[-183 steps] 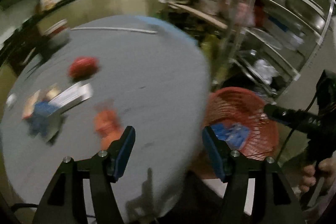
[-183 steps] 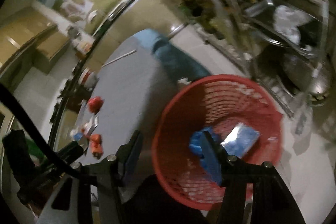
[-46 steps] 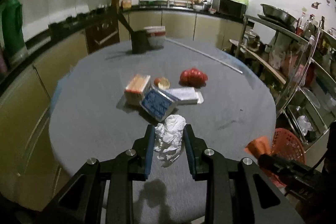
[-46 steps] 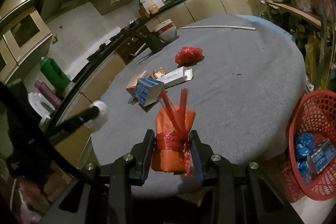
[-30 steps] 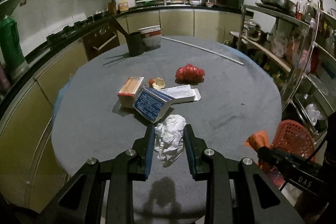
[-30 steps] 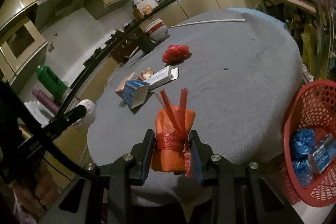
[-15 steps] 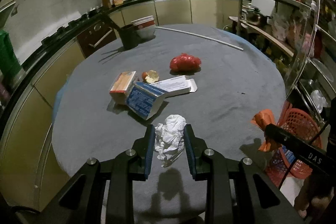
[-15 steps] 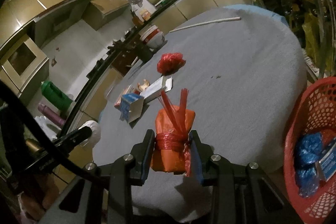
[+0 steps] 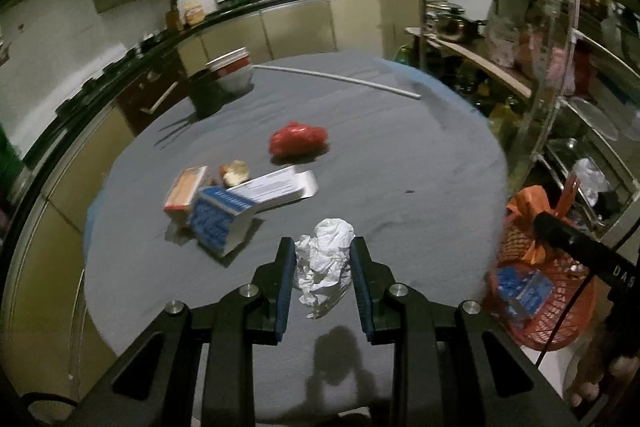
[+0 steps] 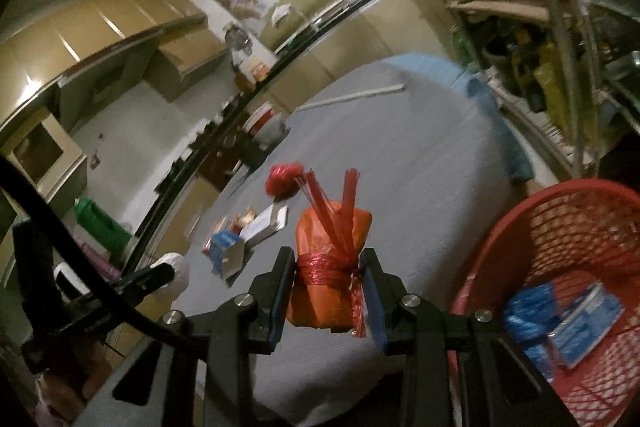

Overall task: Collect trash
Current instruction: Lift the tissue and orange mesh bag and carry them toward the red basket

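1. The left gripper (image 9: 323, 283) is pinching one crumpled white paper wad (image 9: 325, 263) between narrowly parted pads, above the near edge of the grey table (image 9: 420, 155).
2. The right gripper (image 10: 327, 293) is clamping one orange bag (image 10: 330, 251), its long axis upright and its tied red strips pointing up, left of one red basket (image 10: 568, 211).
3. Three cartons and one red bundle (image 9: 298, 143) are lying farther off on the table.

Only one bit of lettering reads clearly — white capitals "DAS" on the black body of the right gripper (image 9: 592, 251). Print on the boxes is too blurred.
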The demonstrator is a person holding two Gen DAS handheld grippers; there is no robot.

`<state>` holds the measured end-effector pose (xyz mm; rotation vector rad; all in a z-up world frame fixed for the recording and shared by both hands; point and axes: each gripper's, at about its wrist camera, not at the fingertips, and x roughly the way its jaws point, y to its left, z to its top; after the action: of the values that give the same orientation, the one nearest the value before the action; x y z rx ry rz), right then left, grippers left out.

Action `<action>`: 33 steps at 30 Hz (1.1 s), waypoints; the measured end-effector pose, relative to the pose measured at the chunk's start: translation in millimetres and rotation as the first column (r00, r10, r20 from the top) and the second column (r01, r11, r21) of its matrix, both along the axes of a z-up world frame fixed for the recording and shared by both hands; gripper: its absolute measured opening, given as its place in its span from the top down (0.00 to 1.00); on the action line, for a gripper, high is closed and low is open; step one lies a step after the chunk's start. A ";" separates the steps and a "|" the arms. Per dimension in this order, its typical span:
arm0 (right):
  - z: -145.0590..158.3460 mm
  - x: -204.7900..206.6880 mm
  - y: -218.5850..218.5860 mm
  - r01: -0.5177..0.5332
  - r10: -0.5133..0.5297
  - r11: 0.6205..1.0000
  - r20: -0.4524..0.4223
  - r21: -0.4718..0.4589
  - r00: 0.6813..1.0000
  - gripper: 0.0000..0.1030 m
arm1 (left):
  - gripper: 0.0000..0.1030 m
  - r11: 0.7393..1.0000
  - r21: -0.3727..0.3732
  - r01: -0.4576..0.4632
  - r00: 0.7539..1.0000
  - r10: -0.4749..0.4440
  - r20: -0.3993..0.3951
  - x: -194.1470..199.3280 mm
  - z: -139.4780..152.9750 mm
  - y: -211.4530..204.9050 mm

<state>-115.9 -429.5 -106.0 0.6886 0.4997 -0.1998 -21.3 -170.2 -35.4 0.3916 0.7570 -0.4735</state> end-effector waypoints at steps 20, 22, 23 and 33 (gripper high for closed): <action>21.1 -85.4 -42.1 0.114 -0.115 0.993 -0.043 -0.036 0.992 0.65 | 0.72 0.998 -0.040 0.048 0.998 -0.050 -0.043 -36.7 1.2 -44.8; 20.0 -86.1 -42.5 0.102 -0.103 0.994 -0.049 -0.038 0.993 0.65 | 0.72 0.999 -0.039 0.038 0.998 -0.039 -0.039 -37.1 0.9 -43.9; 20.2 -85.7 -42.0 0.096 -0.098 0.995 -0.051 -0.040 0.994 0.65 | 0.72 0.999 -0.043 0.032 0.998 -0.034 -0.043 -37.0 0.8 -43.3; 21.1 -74.0 -38.8 0.027 -0.030 0.999 -0.056 -0.042 0.998 0.65 | 0.72 0.999 -0.034 -0.014 1.000 0.014 -0.025 -40.8 5.8 -32.7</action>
<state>-189.9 -468.3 -84.9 0.6515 0.5386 -0.2562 -62.1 -202.9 -29.7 0.3487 0.7743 -0.4784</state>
